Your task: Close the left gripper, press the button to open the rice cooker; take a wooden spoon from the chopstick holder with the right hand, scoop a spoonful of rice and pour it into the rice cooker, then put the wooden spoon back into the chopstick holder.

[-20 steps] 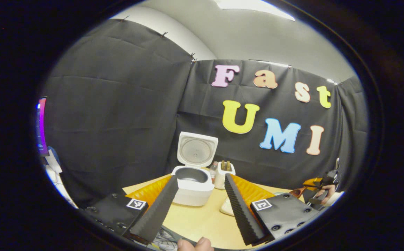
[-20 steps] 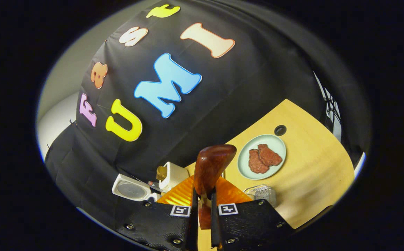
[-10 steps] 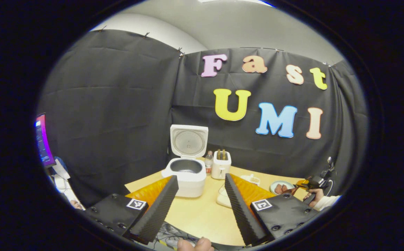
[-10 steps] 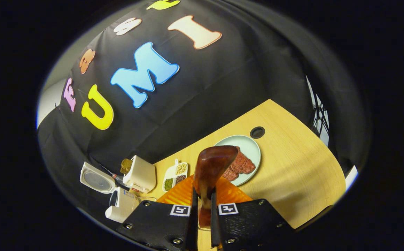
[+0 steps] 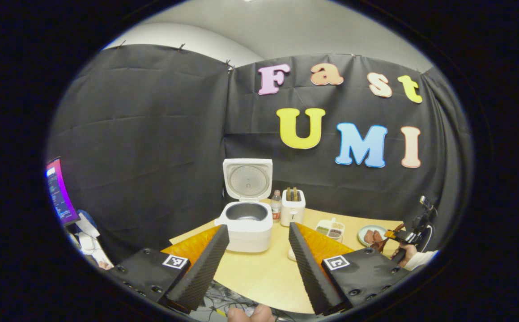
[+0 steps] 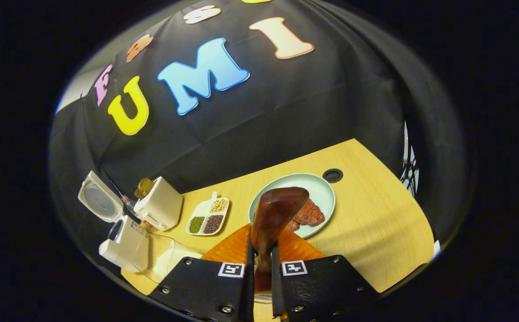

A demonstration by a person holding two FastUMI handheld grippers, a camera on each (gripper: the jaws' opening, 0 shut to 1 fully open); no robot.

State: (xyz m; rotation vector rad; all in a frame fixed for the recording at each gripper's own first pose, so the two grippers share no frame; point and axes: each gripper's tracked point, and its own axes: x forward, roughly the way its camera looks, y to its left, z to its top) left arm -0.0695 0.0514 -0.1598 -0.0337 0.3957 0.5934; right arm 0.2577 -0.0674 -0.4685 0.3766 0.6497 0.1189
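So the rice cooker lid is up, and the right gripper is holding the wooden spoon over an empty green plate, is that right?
Not quite. The plate isn't empty: the right gripper view shows reddish-brown pieces of food on it. The rest holds: the rice cooker has its lid up, and the right gripper is shut on the wooden spoon, held over that plate.

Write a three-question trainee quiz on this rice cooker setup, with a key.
1. True or false: the rice cooker has its lid up.
2. What do the right tongs grip? A) a bottle B) the wooden spoon C) nothing
3. Fill in: the left tongs stand ____, with nothing between their fingers.

Key:
1. True; the lid stands upright behind the bare inner pot.
2. B; both fingers press on the spoon's handle, the bowl sticking out ahead over the plate of meat.
3. Open; they are held back from the cooker, above the table's near edge.
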